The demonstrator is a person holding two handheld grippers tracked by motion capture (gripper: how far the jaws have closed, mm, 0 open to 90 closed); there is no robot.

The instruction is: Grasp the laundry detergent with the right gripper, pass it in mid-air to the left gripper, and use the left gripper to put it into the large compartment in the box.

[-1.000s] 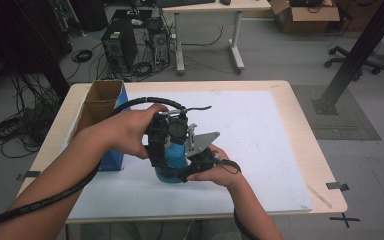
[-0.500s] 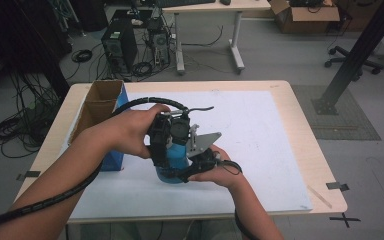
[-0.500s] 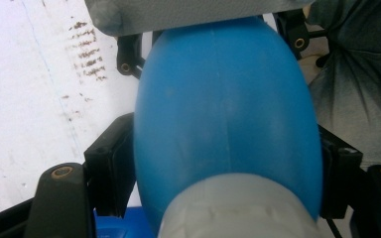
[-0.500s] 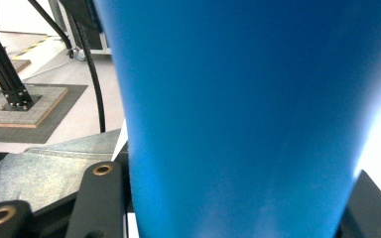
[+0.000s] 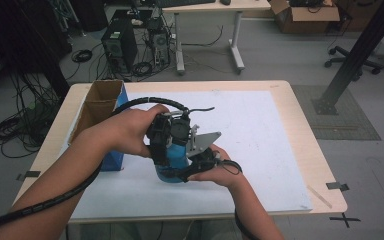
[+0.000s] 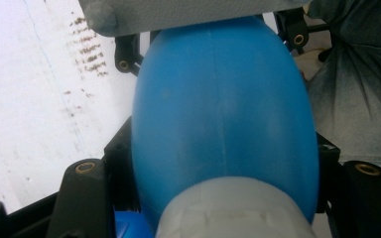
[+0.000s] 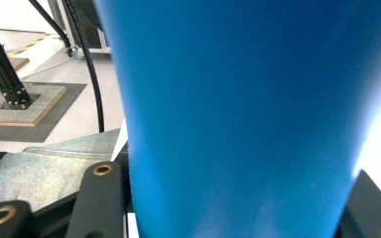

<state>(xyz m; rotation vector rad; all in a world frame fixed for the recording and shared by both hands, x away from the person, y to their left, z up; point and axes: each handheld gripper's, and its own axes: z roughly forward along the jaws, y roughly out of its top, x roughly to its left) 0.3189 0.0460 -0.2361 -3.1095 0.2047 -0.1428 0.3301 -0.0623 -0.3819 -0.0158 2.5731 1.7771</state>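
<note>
Here, both hands low over the table, left tool (image 5: 167, 150) just clenched onto blue bottle (image 5: 176, 159); right tool (image 5: 196, 162) clamping its body

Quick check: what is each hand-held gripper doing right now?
Left hand-held gripper: jaws have just been closing, now shut on the blue bottle.
Right hand-held gripper: shut on the blue bottle.

Open desk (image 5: 260, 130) to the right and front of the blue bottle (image 5: 176, 159); blocked on the left by a cardboard box (image 5: 99, 107) close beside the hands.
</note>
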